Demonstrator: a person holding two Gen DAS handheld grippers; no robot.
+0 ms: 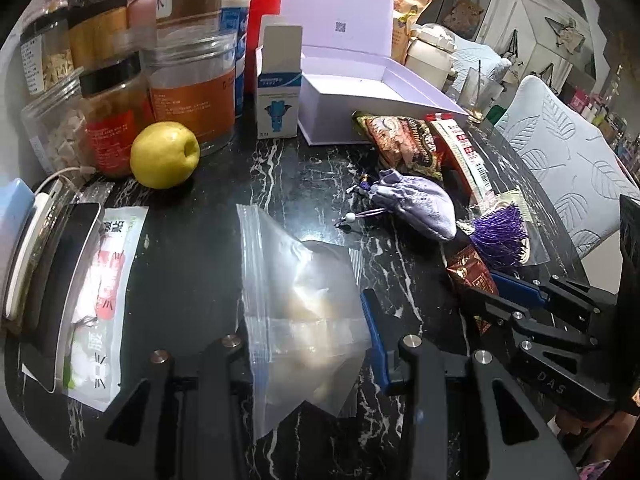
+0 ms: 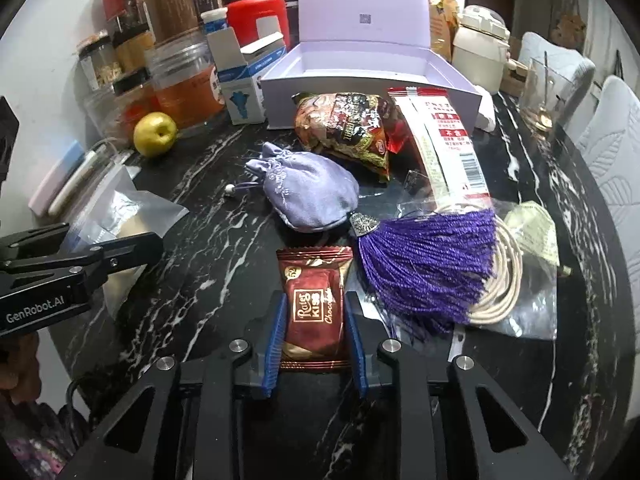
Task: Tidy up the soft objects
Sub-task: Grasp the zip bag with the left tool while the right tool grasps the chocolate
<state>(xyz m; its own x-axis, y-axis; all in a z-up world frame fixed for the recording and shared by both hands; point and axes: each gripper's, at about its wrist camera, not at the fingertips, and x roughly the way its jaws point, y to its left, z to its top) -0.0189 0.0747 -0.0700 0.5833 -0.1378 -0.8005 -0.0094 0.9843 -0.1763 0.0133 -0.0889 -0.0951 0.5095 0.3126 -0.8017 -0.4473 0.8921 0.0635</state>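
My left gripper [image 1: 308, 340] is shut on a clear zip bag [image 1: 304, 296] that stands up from the black marble table; the bag also shows in the right wrist view [image 2: 120, 216]. My right gripper [image 2: 314, 320] has its blue pads [image 2: 276, 344] on both sides of a dark red chocolate packet [image 2: 314, 304] lying on the table. A lilac drawstring pouch [image 2: 308, 192] lies just beyond, with a purple tassel [image 2: 432, 268] in a clear bag to its right. A brown snack bag [image 2: 348, 128] lies in front of the open lilac box [image 2: 460, 80].
Jars [image 1: 192, 92], a small white-blue carton [image 1: 278, 92] and a yellow-green apple [image 1: 165, 155] stand at the back left. A phone [image 1: 60, 288] and a white sachet [image 1: 104, 296] lie at the left. A red-white packet [image 2: 444, 140] and a glass [image 2: 544, 96] are on the right.
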